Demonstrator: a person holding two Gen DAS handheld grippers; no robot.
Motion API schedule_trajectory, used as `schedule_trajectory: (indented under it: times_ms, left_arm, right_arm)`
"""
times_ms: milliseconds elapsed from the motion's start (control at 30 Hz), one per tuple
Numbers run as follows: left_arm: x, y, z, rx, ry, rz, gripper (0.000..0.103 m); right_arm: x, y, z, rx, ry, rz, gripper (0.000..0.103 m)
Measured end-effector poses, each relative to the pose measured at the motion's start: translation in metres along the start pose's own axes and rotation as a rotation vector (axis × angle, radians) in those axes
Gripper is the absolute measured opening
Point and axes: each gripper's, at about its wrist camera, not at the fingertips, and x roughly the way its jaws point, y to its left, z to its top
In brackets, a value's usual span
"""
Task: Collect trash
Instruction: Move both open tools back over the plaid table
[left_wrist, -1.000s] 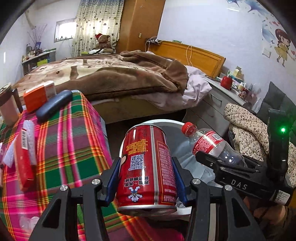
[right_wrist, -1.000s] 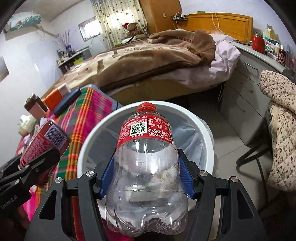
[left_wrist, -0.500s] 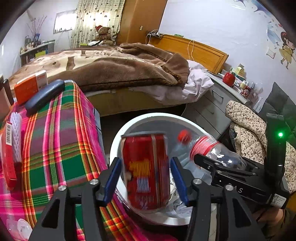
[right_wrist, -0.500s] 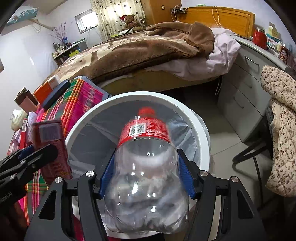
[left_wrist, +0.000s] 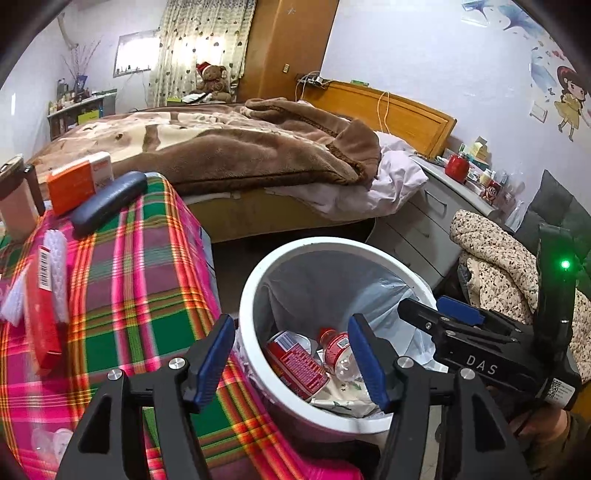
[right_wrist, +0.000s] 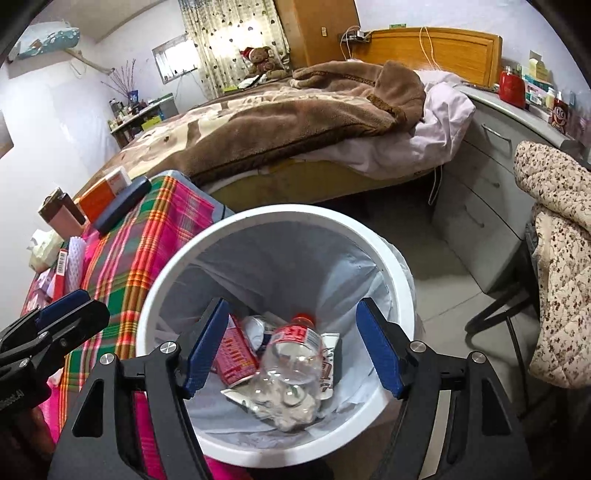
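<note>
Both over the white trash bin (right_wrist: 391, 251), left gripper (left_wrist: 291, 354) and right gripper (right_wrist: 291, 347), jaws opening, nothing between the blue pads. Down inside the lined bin, lying side by side: red can (right_wrist: 236, 356), clear plastic bottle (right_wrist: 291, 365). Just beside the bin, plaid tablecloth (left_wrist: 122, 280).

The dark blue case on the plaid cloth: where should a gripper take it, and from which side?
Grip the dark blue case across its narrow middle, coming from above. It is a long, rounded bar lying flat on the plaid cloth, and an orange box sits close beside it, so a side approach looks crowded.
</note>
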Motion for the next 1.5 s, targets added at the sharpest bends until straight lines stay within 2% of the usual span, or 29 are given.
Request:
schedule_trajectory:
  times_ms: [633, 900, 1100, 1500]
  left_arm:
    - [-0.073, 0.051, -0.009, -0.063, -0.112, 0.112, 0.064]
    - [-0.101, 0.082, -0.015, -0.095, -0.151, 0.185, 0.064]
    - [-0.118, 0.123, -0.022, -0.152, -0.167, 0.247, 0.067]
    - [-0.144, 0.216, -0.036, -0.294, -0.182, 0.388, 0.068]
  right_arm:
    - [-0.025, 0.054, 0.0, -0.068, -0.095, 0.068, 0.073]
    - [-0.027, 0.084, 0.0, -0.106, -0.122, 0.118, 0.073]
    - [-0.02, 0.113, 0.0, -0.137, -0.139, 0.169, 0.073]
    - [0.007, 0.174, 0.004, -0.256, -0.095, 0.29, 0.073]
